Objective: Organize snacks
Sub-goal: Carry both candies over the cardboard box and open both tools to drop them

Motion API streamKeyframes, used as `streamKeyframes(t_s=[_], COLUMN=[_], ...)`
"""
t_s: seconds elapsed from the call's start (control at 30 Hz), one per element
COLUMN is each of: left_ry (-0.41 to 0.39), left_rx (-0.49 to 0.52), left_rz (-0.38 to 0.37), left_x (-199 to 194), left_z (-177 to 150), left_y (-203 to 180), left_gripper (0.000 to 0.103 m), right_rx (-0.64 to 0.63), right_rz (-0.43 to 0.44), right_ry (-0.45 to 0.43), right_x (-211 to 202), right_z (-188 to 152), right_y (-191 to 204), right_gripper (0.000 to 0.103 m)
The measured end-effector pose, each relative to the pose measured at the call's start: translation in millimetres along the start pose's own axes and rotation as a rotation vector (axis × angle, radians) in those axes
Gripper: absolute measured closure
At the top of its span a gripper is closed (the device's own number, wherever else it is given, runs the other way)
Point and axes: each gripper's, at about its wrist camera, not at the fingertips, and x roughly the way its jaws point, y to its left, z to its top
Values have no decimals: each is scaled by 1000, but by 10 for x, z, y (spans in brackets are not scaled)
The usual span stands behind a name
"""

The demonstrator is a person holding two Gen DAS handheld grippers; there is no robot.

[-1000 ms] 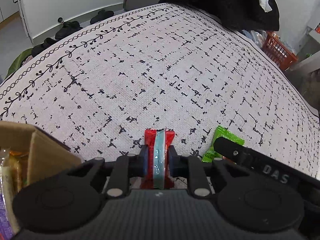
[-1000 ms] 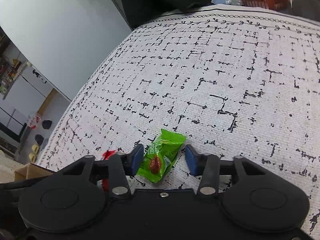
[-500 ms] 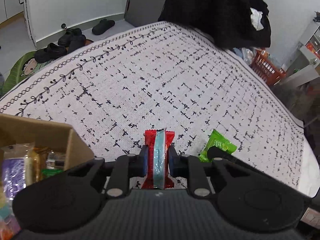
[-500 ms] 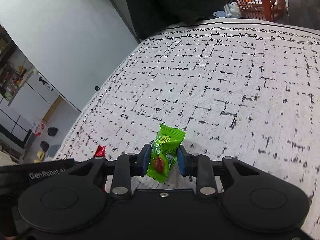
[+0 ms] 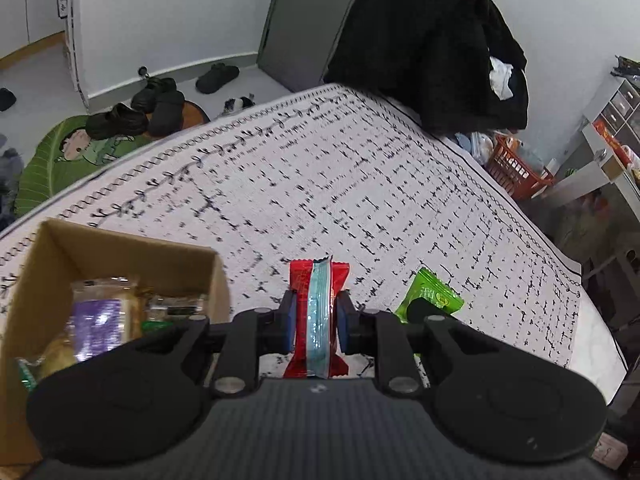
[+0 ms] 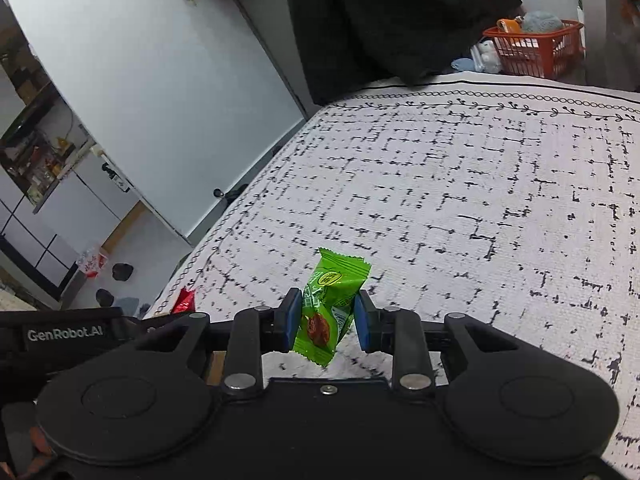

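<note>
Left wrist view: my left tongs [image 5: 316, 318] pinch the red packet [image 5: 319, 312] near the box [image 5: 120, 248]; right tongs [image 6: 326, 318] pinch the green packet [image 6: 330, 304], both lifted for boxing

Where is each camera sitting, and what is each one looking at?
Left wrist: rides on the left gripper, looking along its fingers across the patterned cloth; it grips a red snack, with the cardboard box at left.
Right wrist: rides on the right gripper, facing the same cloth; it grips a green snack.
Shared: both show the green snack, red snack, cloth and orange basket.
</note>
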Motion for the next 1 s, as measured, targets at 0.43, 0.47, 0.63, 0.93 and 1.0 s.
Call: streamKeyframes(t_s=[0.43,0.47,0.63,0.93,1.0], left_ry=[-55,-62,-94,-100,-101], left_rx=[-49,-52,-73,-120,-129], left_rz=[36,41,58,84,86], left_x=[-453,-486,-634,-743,-747], left_z=[16,27,83,134,142], left_y=[435,474,686,1047,1098], left_gripper=[84,84,84,83,83], right_rx=[8,7,-2,-19,-24], right_rz=[47,55,88,115,124], right_ry=[-40,-43,-51,-44,-42], right_x=[-176,-182,-176,-157,-147], right_z=[-140,-144,-189,-273,-284], right_y=[395,424,574,821,874], right_gripper=[75,75,75,75,75])
